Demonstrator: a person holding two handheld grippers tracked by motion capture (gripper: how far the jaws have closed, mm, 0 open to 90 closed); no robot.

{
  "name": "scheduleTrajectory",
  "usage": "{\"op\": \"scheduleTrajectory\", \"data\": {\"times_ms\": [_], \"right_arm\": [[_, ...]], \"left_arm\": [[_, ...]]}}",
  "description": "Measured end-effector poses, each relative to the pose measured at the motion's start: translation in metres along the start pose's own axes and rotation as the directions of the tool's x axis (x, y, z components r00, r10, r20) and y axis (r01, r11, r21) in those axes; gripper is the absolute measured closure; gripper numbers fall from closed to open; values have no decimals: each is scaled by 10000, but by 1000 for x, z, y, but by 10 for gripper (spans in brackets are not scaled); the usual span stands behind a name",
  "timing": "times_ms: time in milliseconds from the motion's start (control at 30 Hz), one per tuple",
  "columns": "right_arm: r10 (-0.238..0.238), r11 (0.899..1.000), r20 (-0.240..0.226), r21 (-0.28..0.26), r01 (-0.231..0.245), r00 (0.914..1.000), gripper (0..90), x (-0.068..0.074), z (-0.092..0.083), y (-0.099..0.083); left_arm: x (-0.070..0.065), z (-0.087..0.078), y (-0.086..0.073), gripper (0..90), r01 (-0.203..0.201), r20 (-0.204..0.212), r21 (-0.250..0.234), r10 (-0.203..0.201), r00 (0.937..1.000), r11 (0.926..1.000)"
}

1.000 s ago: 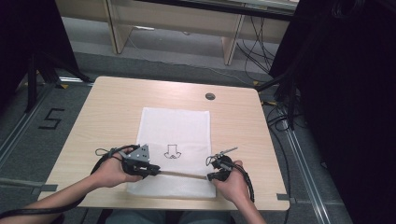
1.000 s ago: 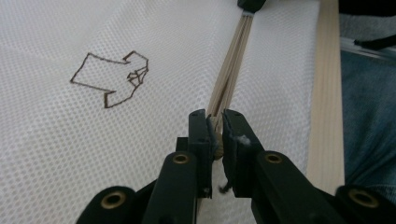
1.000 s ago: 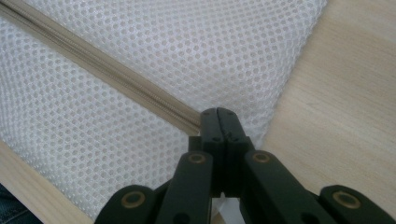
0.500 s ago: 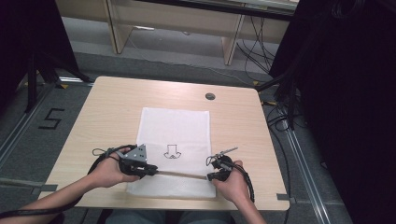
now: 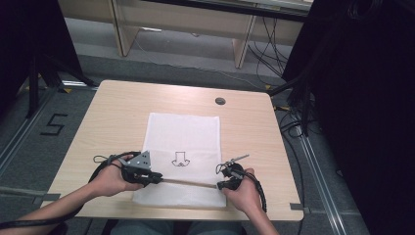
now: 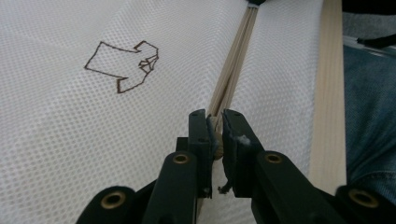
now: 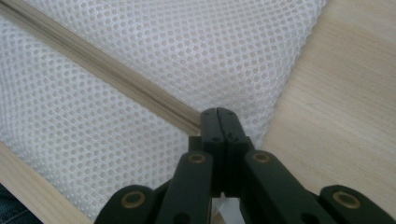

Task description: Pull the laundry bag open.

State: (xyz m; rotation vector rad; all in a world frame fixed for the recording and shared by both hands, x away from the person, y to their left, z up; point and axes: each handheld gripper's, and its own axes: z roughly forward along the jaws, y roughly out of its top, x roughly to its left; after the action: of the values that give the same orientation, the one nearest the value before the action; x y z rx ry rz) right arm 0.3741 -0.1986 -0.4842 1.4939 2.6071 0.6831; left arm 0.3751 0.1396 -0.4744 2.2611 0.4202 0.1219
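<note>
A white mesh bag [image 5: 183, 137] lies flat on the wooden table [image 5: 112, 112], with a small dark outline drawing [image 5: 179, 159] on it. A beige zipper [image 5: 188, 183] runs across its near part. My left gripper [image 5: 157, 179] is at the zipper's left end, and in the left gripper view its jaws [image 6: 215, 119] pinch a small beige piece of the zipper [image 6: 233, 70]. My right gripper [image 5: 219, 185] is at the zipper's right end. In the right gripper view it [image 7: 218, 112] is shut where the zipper [image 7: 102, 63] ends, near the bag's edge.
A round cable hole [image 5: 220, 101] sits at the table's far side. The near table edge [image 6: 331, 93] runs just past the bag, with the person's jeans [image 6: 369, 116] beyond it. Black curtains [image 5: 362, 98] stand to the right, and cables lie on the floor.
My left gripper has drawn a little to the left along the zipper line. The right gripper has stayed put.
</note>
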Motion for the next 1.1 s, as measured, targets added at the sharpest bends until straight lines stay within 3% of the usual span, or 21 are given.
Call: {"op": "scheduleTrajectory", "data": {"times_ms": [100, 167, 233, 300, 400, 500, 533, 600, 633, 700, 800, 833, 900, 933, 967, 1100], "right_arm": [[-159, 9999, -40, -37, 159, 9999, 900, -1, 0, 0], [-48, 10000, 1, 2, 48, 10000, 900, 0, 0, 0], [170, 9998, 61, 121, -171, 9998, 900, 1, -1, 0], [-188, 9998, -34, -53, 188, 9998, 900, -1, 1, 0], [180, 9998, 62, 115, -180, 9998, 900, 1, -1, 0], [-49, 10000, -12, -41, 49, 10000, 900, 0, 0, 0], [18, 10000, 25, 7, -18, 10000, 900, 0, 0, 0], [21, 10000, 26, 21, -21, 10000, 900, 0, 0, 0], [180, 9998, 63, 111, -181, 9998, 900, 1, -1, 0], [-141, 9999, -21, -40, 141, 9999, 900, -1, 0, 0], [-40, 10000, 0, 0, 40, 10000, 900, 0, 0, 0], [-29, 10000, 18, -14, 29, 10000, 900, 0, 0, 0], [-30, 10000, 18, -9, 30, 10000, 900, 0, 0, 0], [-12, 10000, 35, 7, 12, 10000, 900, 0, 0, 0], [-39, 10000, 22, 11, 39, 10000, 900, 0, 0, 0], [-13, 10000, 24, -18, 13, 10000, 900, 0, 0, 0]], "left_arm": [[0, -2, -1, 821, 110, -28, -28, -110, 9999, 9999], [1, -3, -1, 821, -31, -44, 1, 31, 10000, 10000], [1, -4, -2, 821, 122, -40, -59, -122, 9999, 9999], [3, -5, -4, 821, 85, -62, 34, -85, 9999, 10000], [2, -5, -5, 821, 257, -48, -93, -258, 9997, 9996], [4, -7, -5, 821, 0, -124, 189, 2, 9999, 9998], [3, -6, -6, 821, 201, -71, -46, -201, 9998, 9998], [4, -8, -6, 821, 5, -148, 52, -5, 9999, 10000], [4, -8, -7, 821, 225, -164, 8, -225, 9996, 9997], [6, -11, -9, 821, 171, -241, 47, -170, 9996, 9998], [8, -14, -12, 821, 292, -263, 18, -291, 9992, 9996], [8, -15, -12, 821, 146, -270, 61, -144, 9995, 9999], [6, -13, -13, 821, 274, -300, 34, -273, 9992, 9996], [8, -14, -13, 821, 109, -338, 188, -103, 9994, 9998], [7, -13, -14, 821, 301, -272, 39, -299, 9992, 9995], [7, -14, -15, 821, 218, -205, -61, -219, 9995, 9997]]}}
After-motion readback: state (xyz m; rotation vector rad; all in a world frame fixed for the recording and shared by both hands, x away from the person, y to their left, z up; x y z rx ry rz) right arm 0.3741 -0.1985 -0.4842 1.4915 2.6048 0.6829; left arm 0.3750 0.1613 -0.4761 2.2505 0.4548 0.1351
